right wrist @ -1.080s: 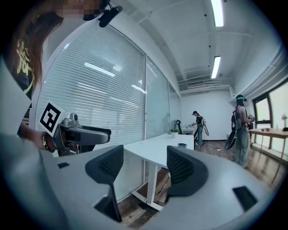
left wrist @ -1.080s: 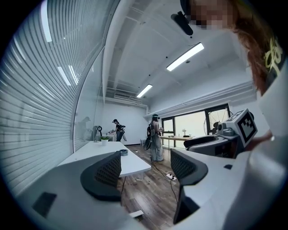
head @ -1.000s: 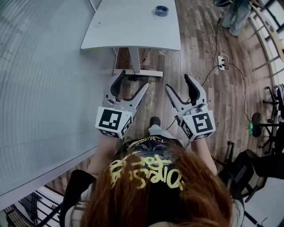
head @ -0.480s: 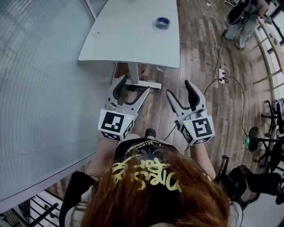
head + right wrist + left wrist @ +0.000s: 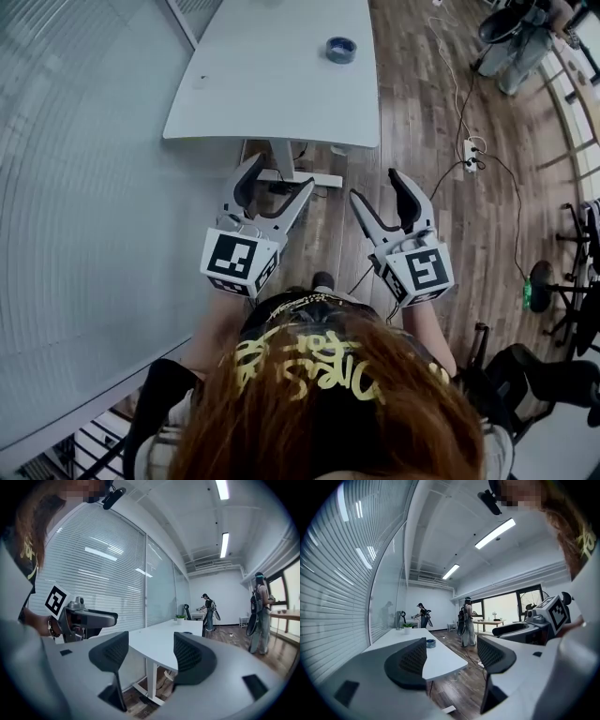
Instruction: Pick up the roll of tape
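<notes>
Both grippers are held in the air over the wood floor [image 5: 422,122], short of the counter [image 5: 272,94], touching nothing. The left gripper [image 5: 278,178] has its jaws spread wide with nothing between them; its own view looks through the gap at the counter's near corner and the floor. The right gripper [image 5: 380,187] is the same, jaws wide apart and nothing gripped, and through its gap you see the counter's near end and its leg. The two grippers sit side by side, apart from each other, both pointing at the counter. The roll of tape [image 5: 340,49] is blue and lies flat on the white counter top, toward the far right part in the head view, well apart from both grippers. In the left gripper view it shows just above that gripper's left jaw, further back on the counter. A small potted plant [image 5: 407,626] stands at the counter's far end. A power strip [image 5: 469,150] with cables lies on the floor right of the counter. A glass wall with blinds [image 5: 84,187] runs along the person's left. A standing person [image 5: 467,623] is near the windows beyond the counter.
</notes>
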### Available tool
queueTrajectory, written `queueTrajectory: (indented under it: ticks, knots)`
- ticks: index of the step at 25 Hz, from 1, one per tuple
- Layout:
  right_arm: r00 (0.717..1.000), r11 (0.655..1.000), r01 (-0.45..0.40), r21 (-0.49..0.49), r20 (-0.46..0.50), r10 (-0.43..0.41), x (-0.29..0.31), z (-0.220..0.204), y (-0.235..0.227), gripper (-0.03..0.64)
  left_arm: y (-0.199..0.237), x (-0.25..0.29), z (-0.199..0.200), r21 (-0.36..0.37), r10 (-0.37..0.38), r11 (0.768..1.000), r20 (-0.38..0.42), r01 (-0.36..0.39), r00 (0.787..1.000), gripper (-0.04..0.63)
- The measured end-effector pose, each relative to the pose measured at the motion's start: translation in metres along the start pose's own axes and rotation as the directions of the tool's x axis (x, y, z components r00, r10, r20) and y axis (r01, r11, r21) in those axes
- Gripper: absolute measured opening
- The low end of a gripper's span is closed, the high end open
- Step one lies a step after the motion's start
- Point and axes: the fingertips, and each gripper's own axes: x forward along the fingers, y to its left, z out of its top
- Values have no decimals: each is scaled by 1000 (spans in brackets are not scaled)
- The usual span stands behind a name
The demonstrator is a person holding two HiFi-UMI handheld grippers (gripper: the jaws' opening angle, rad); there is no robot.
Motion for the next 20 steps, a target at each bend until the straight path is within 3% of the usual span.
queueTrajectory:
  ticks: [13, 20]
  knots:
    - [1000, 999, -20, 28, 5, 20, -22, -21, -29, 284, -31, 5, -22, 15, 43, 999, -43, -43, 998, 330]
    - [1000, 999, -23, 23, 1, 23, -9, -23, -39, 284, -23, 22, -22, 12, 38, 999, -40, -38, 998, 330]
